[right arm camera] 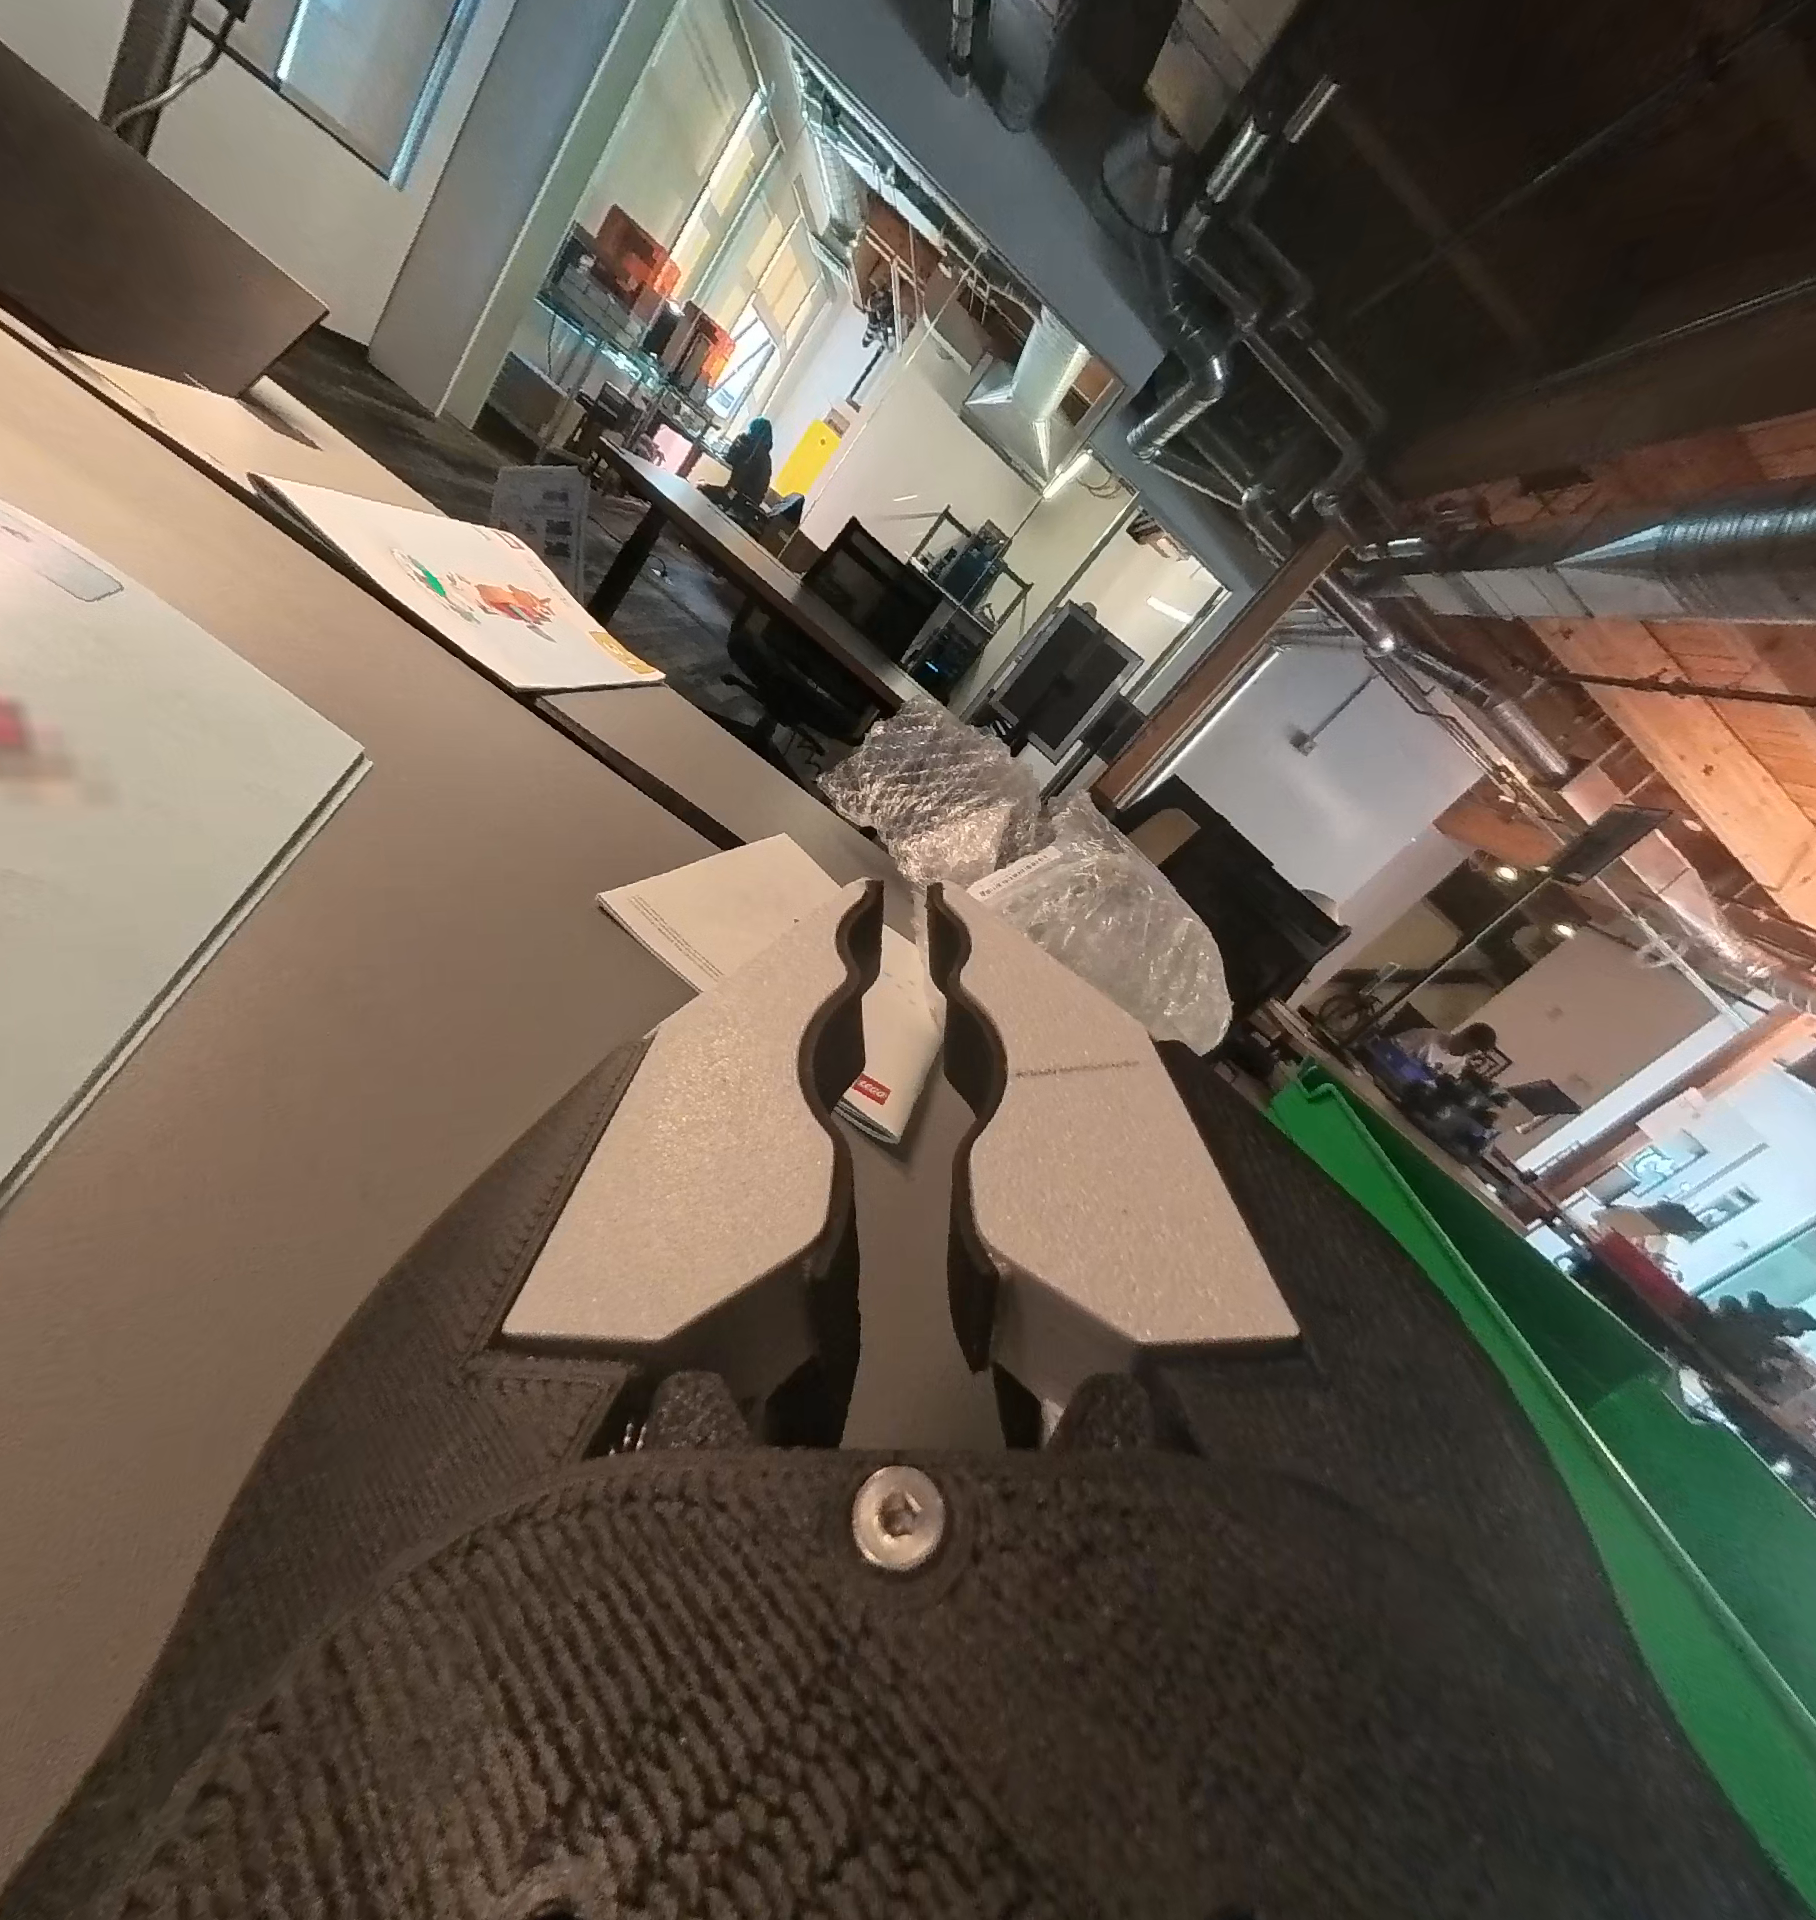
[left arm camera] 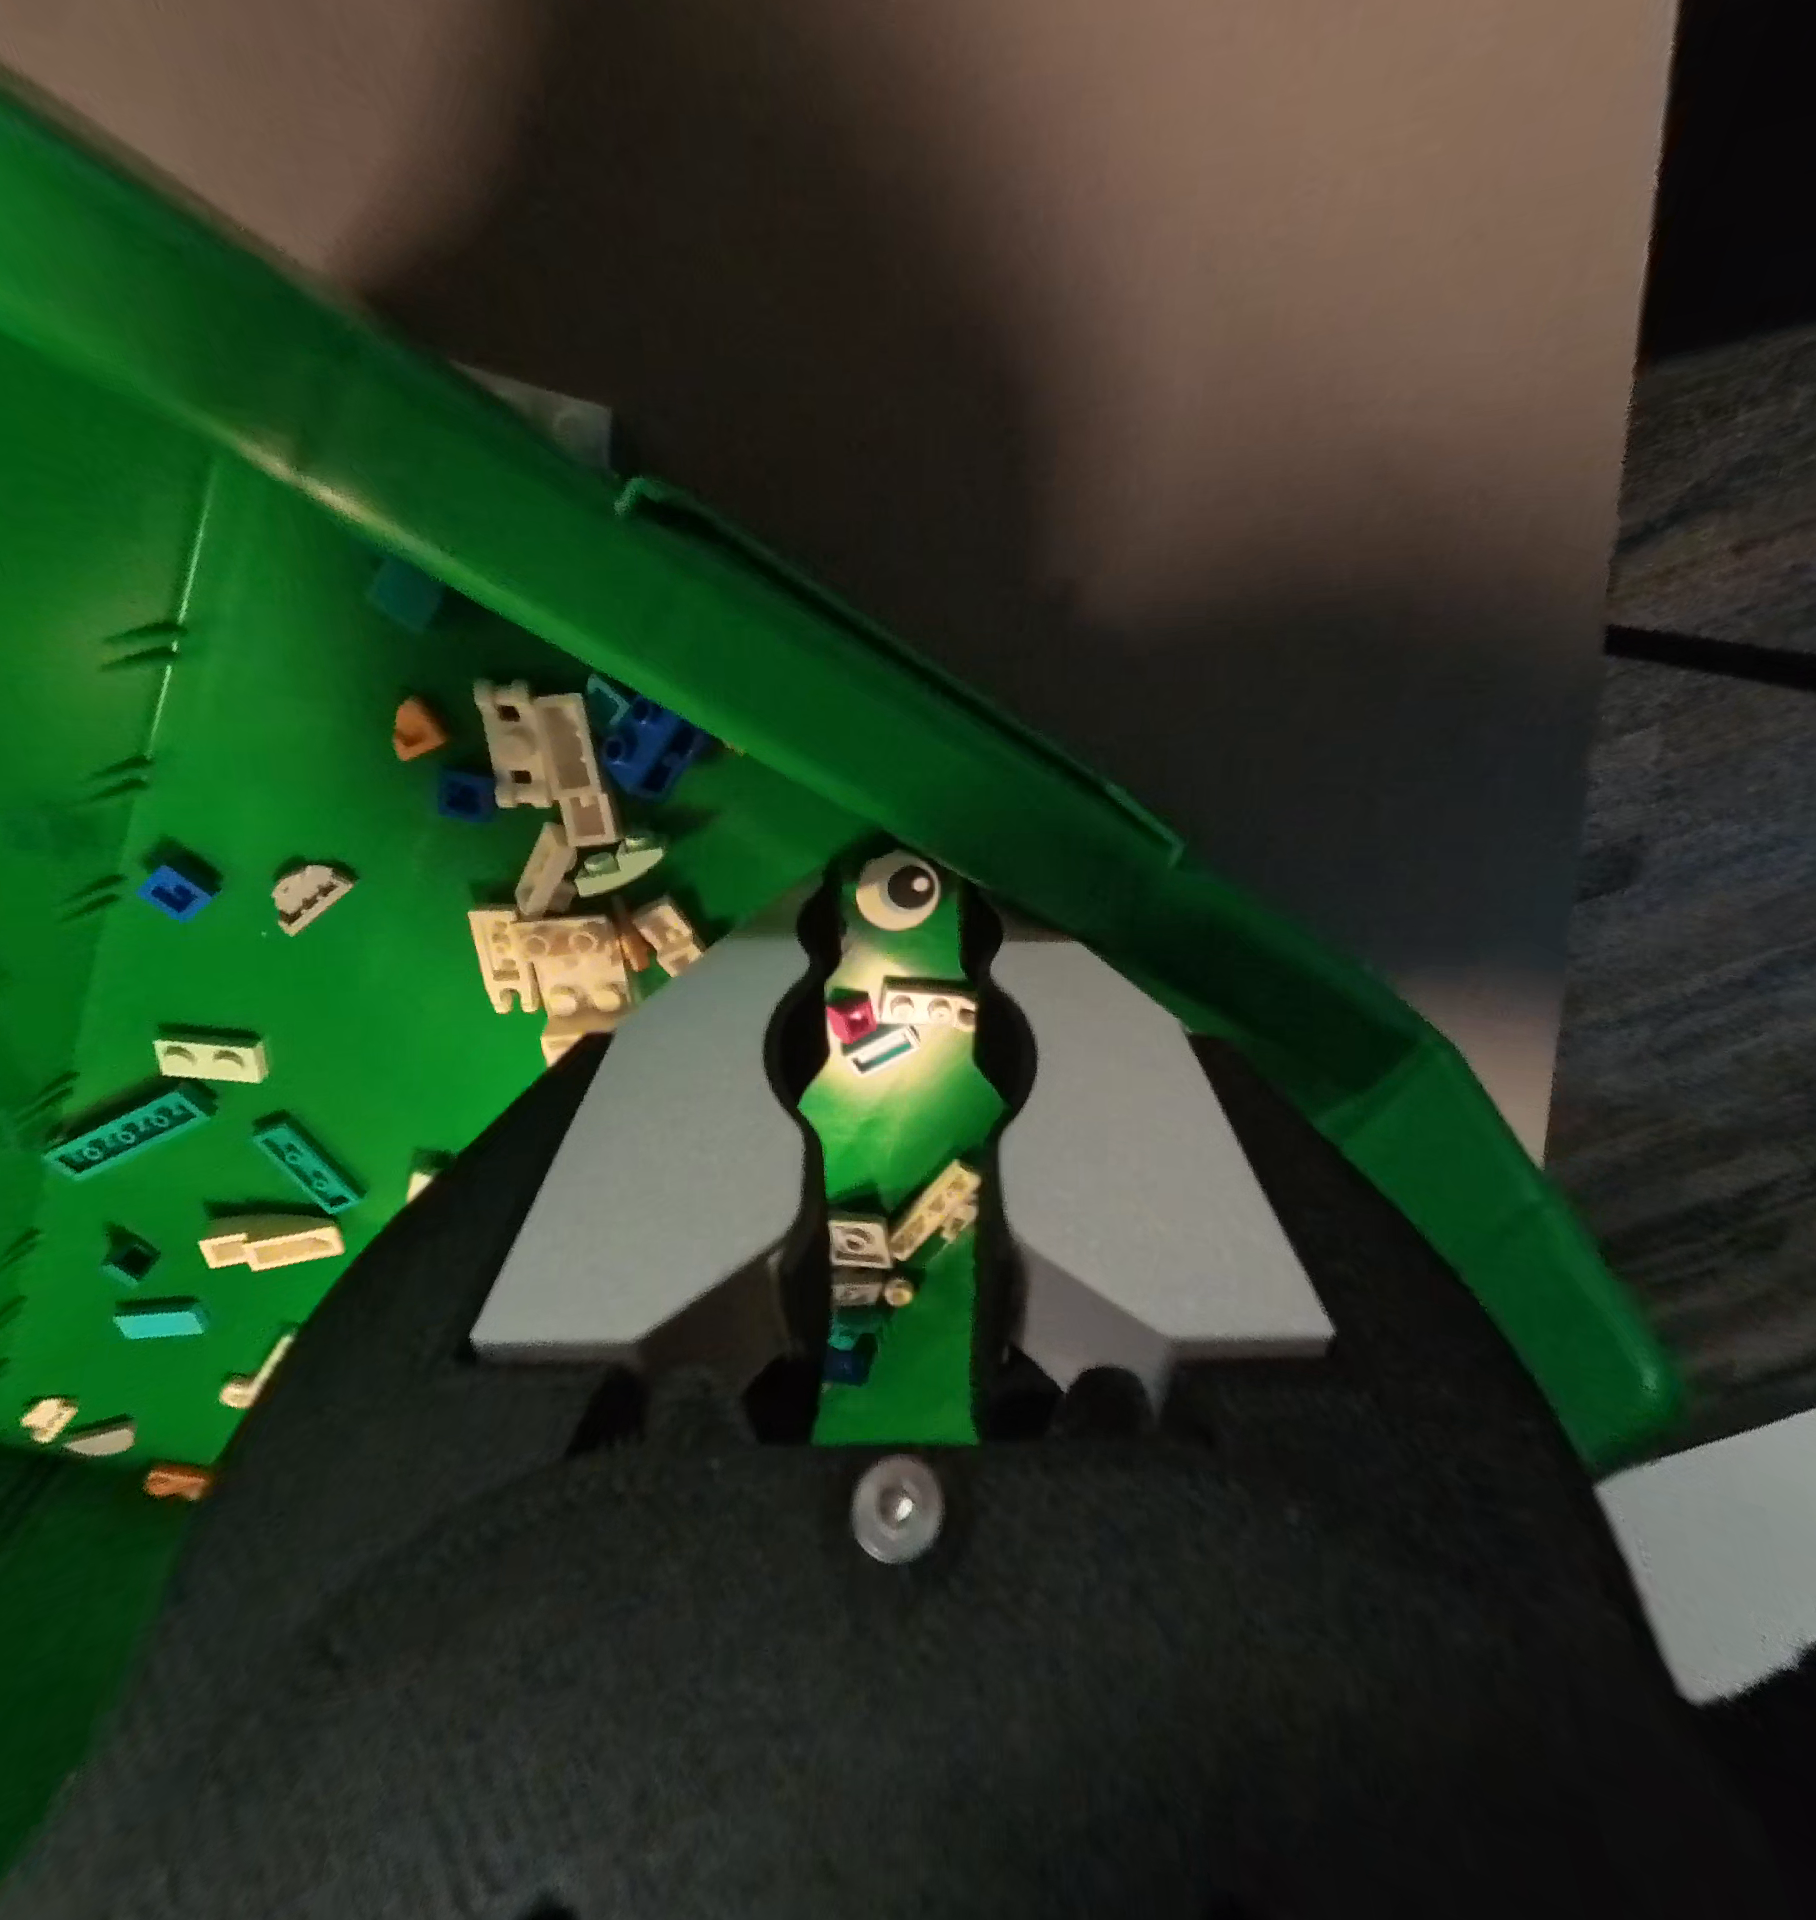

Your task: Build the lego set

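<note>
In the left wrist view a green bin (left arm camera: 675, 582) holds several loose lego pieces: cream plates (left arm camera: 561, 956), blue bricks (left arm camera: 655, 743), teal plates (left arm camera: 130, 1127). My left gripper (left arm camera: 902, 883) is inside the bin, low over its floor, with its jaws apart. A round white eye tile (left arm camera: 899, 888) lies between the fingertips; I cannot tell if they touch it. A magenta piece (left arm camera: 850, 1020) and a white plate (left arm camera: 930, 1008) show through the gap. My right gripper (right arm camera: 906, 894) hovers over the table (right arm camera: 416, 1039), empty, jaws only narrowly apart.
In the right wrist view the green bin's wall (right arm camera: 1506, 1299) runs along the right. A white booklet (right arm camera: 738, 914) and crumpled plastic bags (right arm camera: 987, 810) lie ahead of the fingers. A large printed sheet (right arm camera: 104, 831) and another booklet (right arm camera: 468, 582) lie at the left. The gap from one gripper's tips to the other's is roughly 55 cm.
</note>
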`<state>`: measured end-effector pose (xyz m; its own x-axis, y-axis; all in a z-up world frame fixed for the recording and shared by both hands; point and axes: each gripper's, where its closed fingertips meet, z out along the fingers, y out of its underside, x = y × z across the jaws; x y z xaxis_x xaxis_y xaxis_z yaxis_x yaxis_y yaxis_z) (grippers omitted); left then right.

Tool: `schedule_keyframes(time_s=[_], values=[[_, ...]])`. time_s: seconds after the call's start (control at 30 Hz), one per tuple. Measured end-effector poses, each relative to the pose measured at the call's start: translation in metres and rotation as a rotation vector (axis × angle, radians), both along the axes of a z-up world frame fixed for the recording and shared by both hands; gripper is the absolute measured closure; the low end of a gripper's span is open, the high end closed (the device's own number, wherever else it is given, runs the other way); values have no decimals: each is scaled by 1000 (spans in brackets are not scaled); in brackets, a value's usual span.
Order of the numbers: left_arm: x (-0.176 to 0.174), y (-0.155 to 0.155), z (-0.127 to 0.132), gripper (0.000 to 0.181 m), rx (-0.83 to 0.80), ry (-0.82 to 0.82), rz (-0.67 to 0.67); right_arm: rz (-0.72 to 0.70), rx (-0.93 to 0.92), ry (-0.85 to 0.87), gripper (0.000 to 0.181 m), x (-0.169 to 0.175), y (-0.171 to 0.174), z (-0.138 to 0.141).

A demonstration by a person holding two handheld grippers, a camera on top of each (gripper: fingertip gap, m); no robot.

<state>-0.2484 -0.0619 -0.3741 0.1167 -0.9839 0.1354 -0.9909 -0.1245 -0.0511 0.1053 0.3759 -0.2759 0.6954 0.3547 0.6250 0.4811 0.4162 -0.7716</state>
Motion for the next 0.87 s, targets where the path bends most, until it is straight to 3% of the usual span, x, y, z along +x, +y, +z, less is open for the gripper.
schedule_keyframes(time_s=[0.2, 0.7, 0.87], values=[[-1, 4, -2, 167, 63, 32, -66, 0, 1, -1, 175, 0, 0, 0], [-12, 2, -1, 167, 48, 52, 24, 9, -2, 12, 175, 0, -1, 2], [-14, 12, 17, 167, 109, 82, 60, 13, -2, 20, 175, 1, -1, 2]])
